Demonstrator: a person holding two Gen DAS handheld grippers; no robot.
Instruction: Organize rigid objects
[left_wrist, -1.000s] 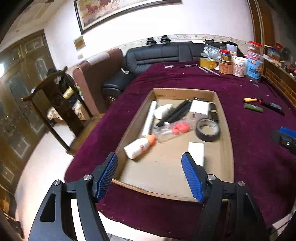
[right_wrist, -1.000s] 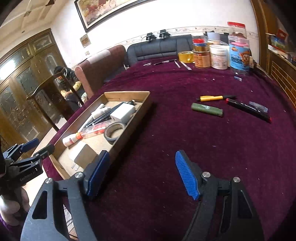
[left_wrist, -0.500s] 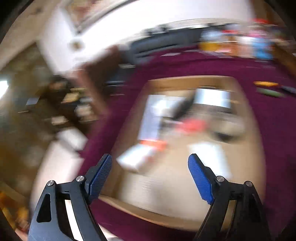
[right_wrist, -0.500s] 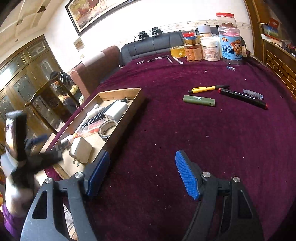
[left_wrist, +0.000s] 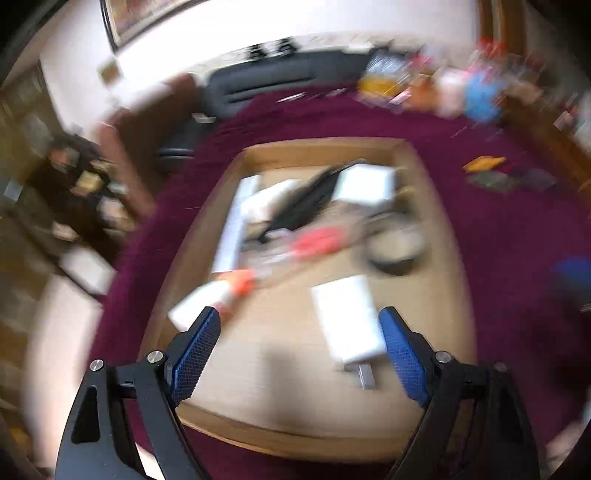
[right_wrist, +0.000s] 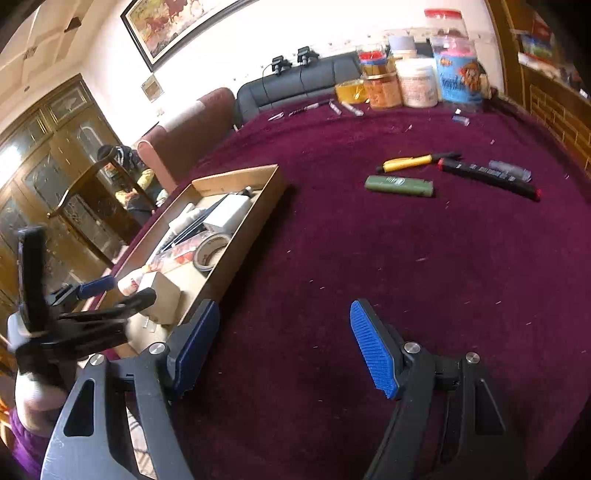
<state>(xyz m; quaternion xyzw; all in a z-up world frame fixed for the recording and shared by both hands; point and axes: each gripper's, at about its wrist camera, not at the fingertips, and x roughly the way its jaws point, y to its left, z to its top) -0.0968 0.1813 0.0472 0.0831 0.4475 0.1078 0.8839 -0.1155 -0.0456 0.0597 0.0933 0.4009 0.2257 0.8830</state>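
Left gripper (left_wrist: 299, 347): jaws wide, just been opening, over the box's near end; white charger (left_wrist: 347, 317) lies loose between them.
Right gripper (right_wrist: 284, 347): jaws wide, empty, above the tabletop (right_wrist: 424, 277).
Box (right_wrist: 255, 236): holds charger, tape roll (right_wrist: 210, 251), glue bottle.
Beyond: green lighter (right_wrist: 399, 185), yellow pen (right_wrist: 406, 163), black marker (right_wrist: 487, 177).
Writing: none readable.

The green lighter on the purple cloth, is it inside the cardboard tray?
No, the green lighter lies on the bare purple cloth, well to the right of the cardboard tray, near the yellow pen.
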